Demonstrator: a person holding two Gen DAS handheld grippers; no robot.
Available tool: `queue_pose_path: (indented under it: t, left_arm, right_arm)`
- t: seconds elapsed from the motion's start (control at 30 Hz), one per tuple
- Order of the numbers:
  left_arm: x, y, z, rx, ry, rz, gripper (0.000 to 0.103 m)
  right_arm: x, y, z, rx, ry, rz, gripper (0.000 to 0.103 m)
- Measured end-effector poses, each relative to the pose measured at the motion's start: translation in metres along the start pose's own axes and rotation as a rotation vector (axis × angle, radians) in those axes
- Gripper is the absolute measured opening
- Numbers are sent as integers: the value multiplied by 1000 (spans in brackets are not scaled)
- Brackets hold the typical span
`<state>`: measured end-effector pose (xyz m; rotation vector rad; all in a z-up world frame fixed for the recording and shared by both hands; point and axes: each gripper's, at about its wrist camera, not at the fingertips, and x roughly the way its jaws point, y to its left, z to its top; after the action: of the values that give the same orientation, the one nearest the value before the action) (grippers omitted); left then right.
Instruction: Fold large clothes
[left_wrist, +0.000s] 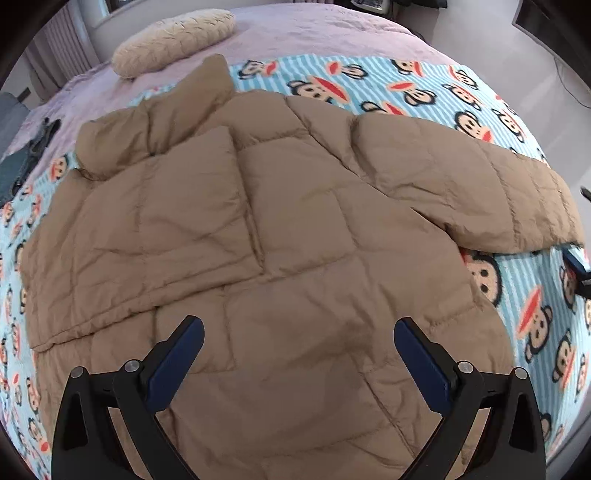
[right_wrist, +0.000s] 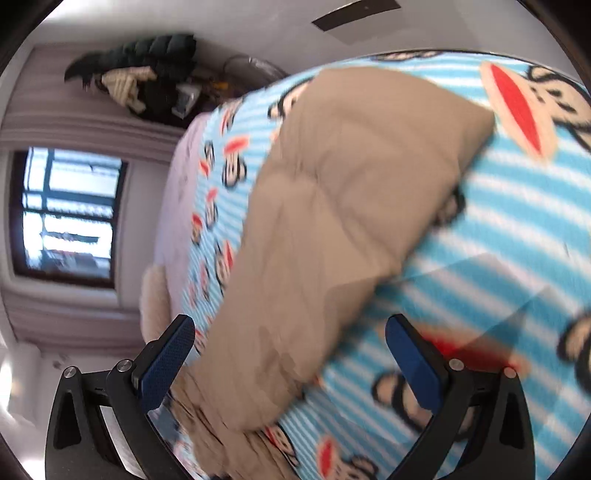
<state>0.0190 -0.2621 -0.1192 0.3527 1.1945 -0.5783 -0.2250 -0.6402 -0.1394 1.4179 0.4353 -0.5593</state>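
A tan quilted puffer jacket (left_wrist: 258, 229) lies spread on a bed, on a blue striped monkey-print blanket (left_wrist: 406, 85). One sleeve is folded across its left half; the other sleeve (left_wrist: 480, 184) stretches out to the right. My left gripper (left_wrist: 299, 332) is open and empty, hovering above the jacket's lower part. My right gripper (right_wrist: 290, 334) is open and empty, close over the outstretched tan sleeve (right_wrist: 332, 206) and the blanket (right_wrist: 498, 266); that view is tilted and blurred.
A cream pillow (left_wrist: 173, 40) lies at the bed's far left on a lilac sheet (left_wrist: 314, 33). Dark clothes (left_wrist: 22, 162) lie at the left edge. A window (right_wrist: 70, 210) and piled clothes (right_wrist: 140, 74) show in the right wrist view.
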Motion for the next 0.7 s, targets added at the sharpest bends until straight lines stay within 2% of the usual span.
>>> queue_pose_path:
  t: [0.17, 0.2, 0.23, 0.3, 0.37, 0.5, 0.7]
  left_arm:
    - [-5, 6, 1, -41, -20, -5, 103]
    - [-7, 9, 0, -49, -25, -5, 103]
    - [-10, 13, 1, -62, -37, -3, 103]
    - [-14, 21, 1, -77, -54, 3, 103]
    - [-18, 32, 2, -99, -73, 15, 103]
    - [-26, 59, 4, -144, -103, 41, 103]
    - [-38, 117, 2, -221, -153, 95, 103]
  right_arm:
    - [17, -1, 21, 131, 4, 115, 101]
    - [20, -2, 23, 164, 13, 154, 95]
    - [24, -4, 24, 201, 23, 183, 86]
    - [38, -6, 24, 263, 66, 209, 33]
    - [51, -5, 19, 295, 99, 259, 8]
    - [60, 23, 7, 228, 117, 337, 8]
    - [85, 118, -34, -19, 226, 421, 8]
